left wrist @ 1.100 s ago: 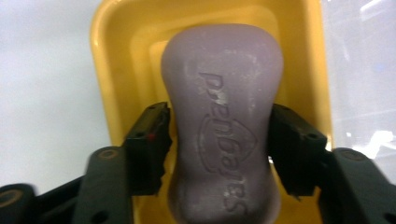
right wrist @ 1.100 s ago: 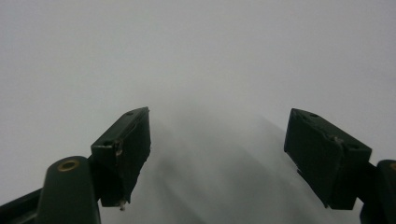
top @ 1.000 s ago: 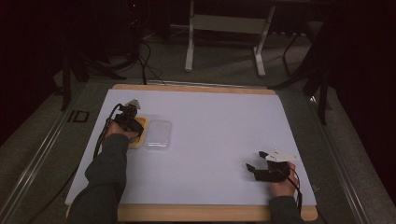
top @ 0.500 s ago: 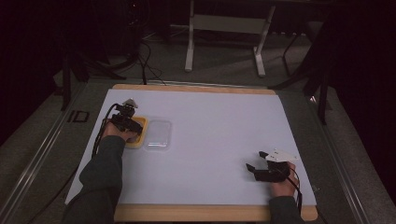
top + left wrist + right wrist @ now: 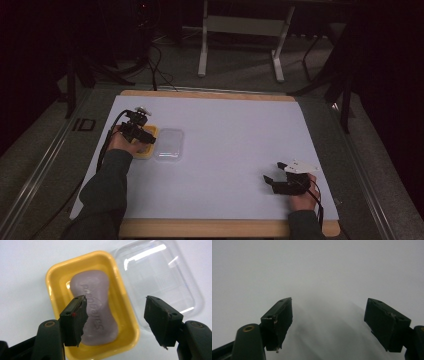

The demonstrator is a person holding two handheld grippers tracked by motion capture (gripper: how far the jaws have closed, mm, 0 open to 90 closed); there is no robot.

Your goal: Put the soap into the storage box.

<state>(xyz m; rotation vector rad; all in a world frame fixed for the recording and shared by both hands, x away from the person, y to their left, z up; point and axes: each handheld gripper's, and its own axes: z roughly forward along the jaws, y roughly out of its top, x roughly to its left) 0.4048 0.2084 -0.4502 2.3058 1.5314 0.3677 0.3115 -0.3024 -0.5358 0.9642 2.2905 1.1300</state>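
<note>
A yellow soap dish (image 5: pixel 57 280) holds a pale purple soap bar (image 5: pixel 95 295) with raised lettering. A clear plastic lid (image 5: pixel 155 272) lies flat right beside the dish, touching it. My left gripper (image 5: pixel 115 301) hovers over the dish (image 5: pixel 142 152), open, and its jaws have just been opening. Nothing is gripped between them and the soap rests below in the dish. In the high view the left gripper (image 5: pixel 145 135) is at the table's left with the lid (image 5: pixel 169 145) to its right. My right gripper (image 5: pixel 275 172) rests open near the front right, over bare white surface (image 5: pixel 324 270).
A white sheet (image 5: pixel 240 130) covers a wooden board (image 5: pixel 210 227). Cables trail from both grippers. Beyond the table's far edge stand white desk legs (image 5: pixel 202 45) and dark stands on grey carpet.
My left gripper has lifted a little above the soap dish. The soap stays in the dish. The right hand has not moved.
</note>
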